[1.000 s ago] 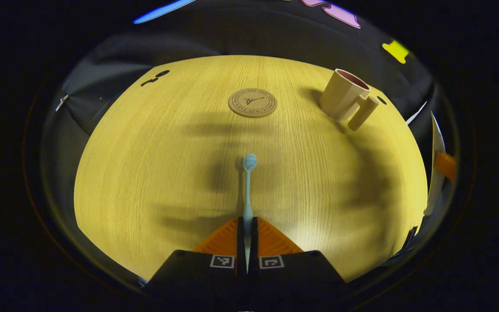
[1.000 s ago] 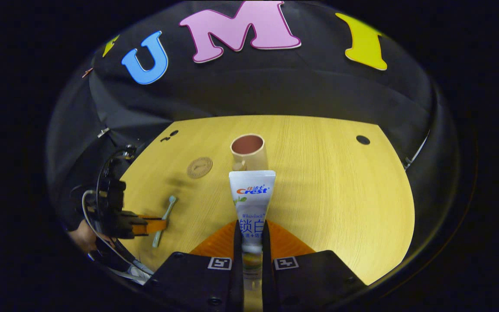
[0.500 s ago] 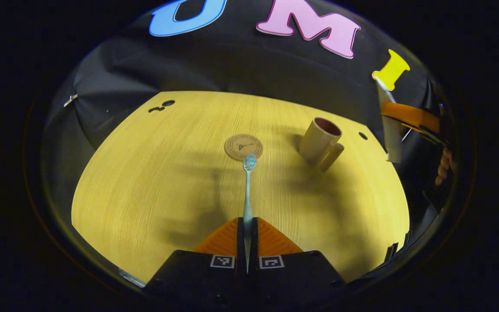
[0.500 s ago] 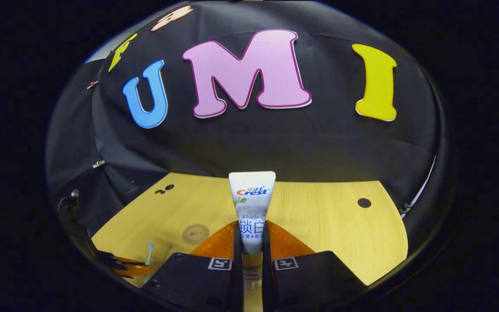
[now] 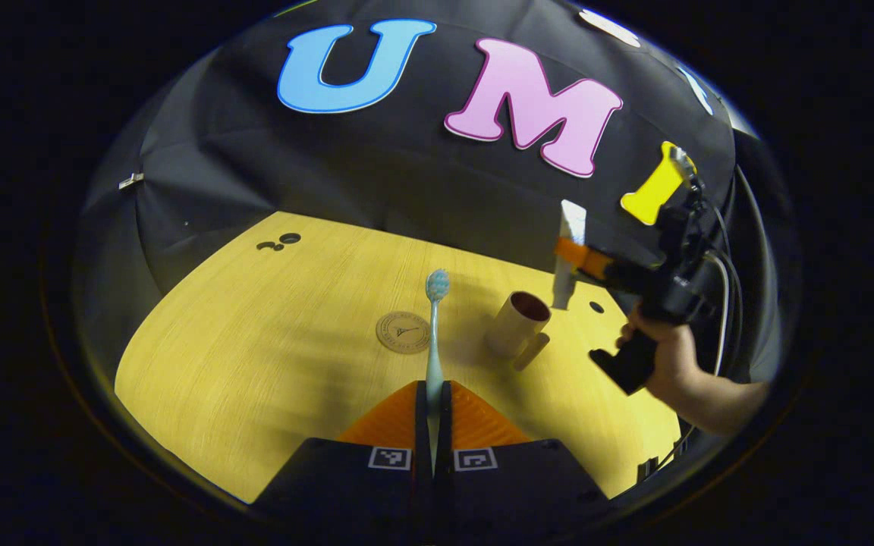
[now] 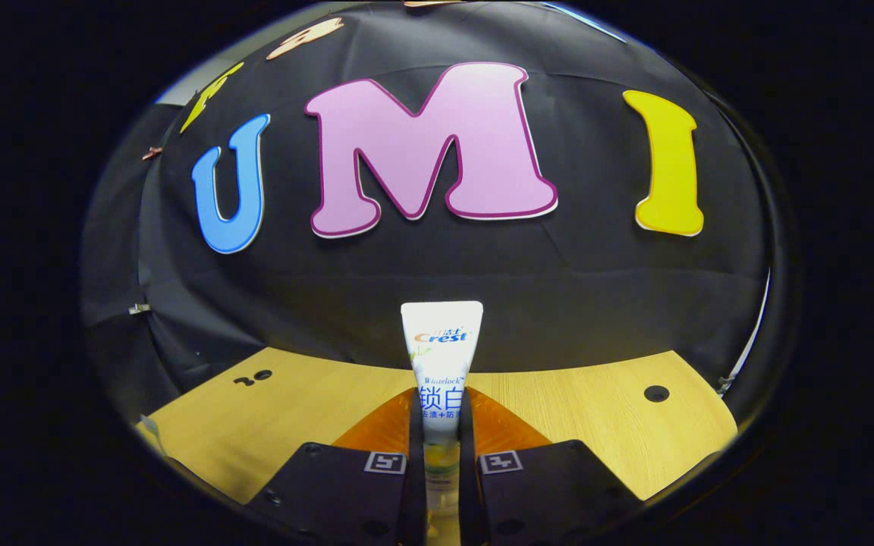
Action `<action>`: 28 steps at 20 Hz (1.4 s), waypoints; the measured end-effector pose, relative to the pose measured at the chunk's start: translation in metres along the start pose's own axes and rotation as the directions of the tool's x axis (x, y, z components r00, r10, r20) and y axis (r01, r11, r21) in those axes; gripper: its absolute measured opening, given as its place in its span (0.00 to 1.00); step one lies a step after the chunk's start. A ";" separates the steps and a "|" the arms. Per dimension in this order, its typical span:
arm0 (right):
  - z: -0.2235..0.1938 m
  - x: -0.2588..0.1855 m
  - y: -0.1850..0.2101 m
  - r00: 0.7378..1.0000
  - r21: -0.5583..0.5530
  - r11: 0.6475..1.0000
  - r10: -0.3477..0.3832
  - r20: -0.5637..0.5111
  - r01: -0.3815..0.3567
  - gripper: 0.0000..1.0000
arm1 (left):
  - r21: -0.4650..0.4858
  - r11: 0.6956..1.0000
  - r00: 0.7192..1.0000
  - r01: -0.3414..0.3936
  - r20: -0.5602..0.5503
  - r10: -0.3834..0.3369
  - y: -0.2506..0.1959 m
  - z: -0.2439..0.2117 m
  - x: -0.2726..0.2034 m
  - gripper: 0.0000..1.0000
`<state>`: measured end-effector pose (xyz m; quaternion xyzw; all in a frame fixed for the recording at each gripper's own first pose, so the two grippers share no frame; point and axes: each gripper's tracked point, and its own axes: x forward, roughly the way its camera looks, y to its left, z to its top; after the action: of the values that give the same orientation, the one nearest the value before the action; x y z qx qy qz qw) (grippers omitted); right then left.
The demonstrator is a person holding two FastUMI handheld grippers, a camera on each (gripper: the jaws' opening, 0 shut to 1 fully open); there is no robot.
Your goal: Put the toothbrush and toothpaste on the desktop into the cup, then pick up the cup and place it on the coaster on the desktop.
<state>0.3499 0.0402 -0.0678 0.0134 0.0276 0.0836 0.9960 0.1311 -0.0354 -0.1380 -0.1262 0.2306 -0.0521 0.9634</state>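
Note:
My left gripper (image 5: 432, 396) is shut on the handle of a pale blue toothbrush (image 5: 435, 326), whose bristle head points away above the wooden desk. Beyond it lie a round brown coaster (image 5: 403, 332) and, to its right, a beige cup (image 5: 517, 326) with a handle, standing upright. In the left gripper view a hand holds the right gripper (image 5: 575, 256) just above and right of the cup, with the white toothpaste tube (image 5: 567, 262) hanging upright in it. In the right gripper view my right gripper (image 6: 441, 409) is shut on that toothpaste tube (image 6: 441, 356), lifted high and facing the booth wall.
The wooden desk (image 5: 270, 334) has a cable hole (image 5: 595, 307) behind the cup and small dark holes (image 5: 279, 242) at its far left corner. Black cloth rises right behind the desk's back edge. Cables trail from the right gripper.
Both grippers have risen and tilted up, so the desk sits lower in each view. The right gripper with the toothpaste has come in over the cup's right side. The toothbrush stays gripped.

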 end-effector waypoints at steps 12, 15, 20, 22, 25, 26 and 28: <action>-0.062 0.026 0.008 0.997 -0.009 1.000 0.020 -0.068 -0.020 0.43 | 0.018 0.998 0.998 0.053 0.029 -0.053 -0.034 0.009 0.016 0.06; -0.075 0.007 -0.005 0.992 -0.023 1.000 0.008 -0.126 -0.011 0.86 | 0.026 0.997 0.996 0.076 0.050 -0.077 -0.048 0.022 0.022 0.06; -0.088 -0.033 -0.066 0.980 0.000 0.997 -0.070 -0.186 0.071 0.99 | 0.080 0.984 0.972 0.158 0.163 -0.170 -0.094 0.073 0.056 0.06; -0.105 -0.052 -0.094 0.961 -0.017 0.993 -0.114 -0.253 0.114 0.99 | 0.122 0.979 0.958 0.161 0.217 -0.185 -0.111 0.093 0.080 0.06; -0.116 -0.082 -0.125 0.941 -0.035 0.988 -0.154 -0.301 0.151 0.99 | 0.155 0.972 0.924 0.177 0.314 -0.219 -0.140 0.118 0.118 0.06; -0.118 -0.090 -0.133 0.937 -0.045 0.987 -0.163 -0.309 0.157 0.99 | 0.169 0.970 0.910 0.177 0.347 -0.227 -0.148 0.125 0.129 0.06; -0.122 -0.105 -0.144 0.928 -0.055 0.985 -0.173 -0.329 0.164 0.99 | 0.186 0.967 0.887 0.175 0.396 -0.237 -0.159 0.133 0.148 0.06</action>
<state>0.2630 -0.1165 -0.1881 -0.0165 0.1952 -0.0008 0.9806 0.3164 -0.1831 -0.0443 -0.0876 0.0014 -0.1430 0.9858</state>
